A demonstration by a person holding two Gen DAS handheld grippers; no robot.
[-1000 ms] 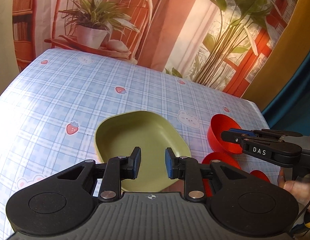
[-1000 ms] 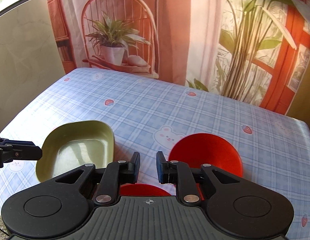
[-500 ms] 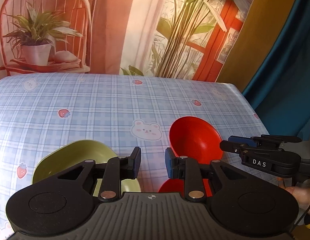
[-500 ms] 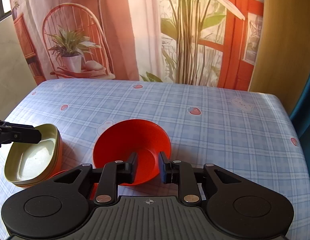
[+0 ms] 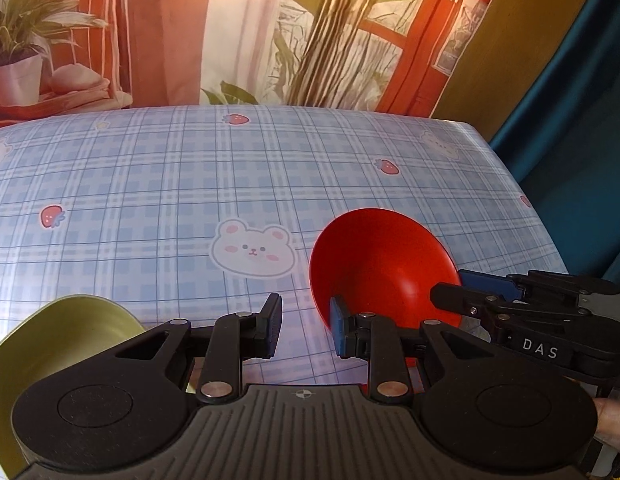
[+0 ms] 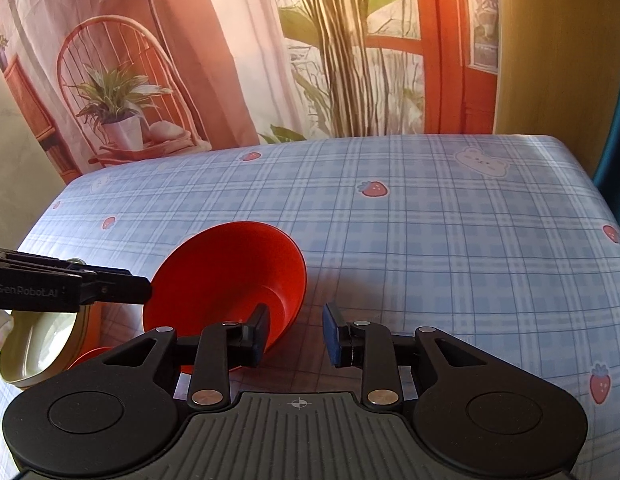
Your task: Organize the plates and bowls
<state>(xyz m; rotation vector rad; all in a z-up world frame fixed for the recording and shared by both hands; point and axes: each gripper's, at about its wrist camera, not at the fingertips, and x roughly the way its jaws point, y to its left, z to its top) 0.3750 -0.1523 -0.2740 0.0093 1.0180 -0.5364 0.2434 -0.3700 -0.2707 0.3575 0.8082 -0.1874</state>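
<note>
A red bowl point(image 5: 383, 264) sits on the blue checked tablecloth, tilted; it also shows in the right wrist view point(image 6: 226, 280). My left gripper point(image 5: 306, 330) is open, its right finger at the bowl's near-left rim. My right gripper point(image 6: 296, 334) is open, its left finger at the bowl's right rim; it appears from the side at the right of the left wrist view point(image 5: 521, 312). A green square plate point(image 5: 70, 332) lies at the lower left, also seen in the right wrist view point(image 6: 42, 344), stacked on something orange-red. Another red dish point(image 6: 90, 356) peeks out below.
The table's right edge point(image 5: 521, 200) drops off toward a dark blue curtain. A printed backdrop with plants and a chair hangs behind the far edge. Open tablecloth point(image 6: 449, 260) stretches to the right and beyond the bowl.
Both views have swung right, so the green plate slid toward the left edge. My right gripper's jaws have opened wider. The red bowl now sits between the two grippers.
</note>
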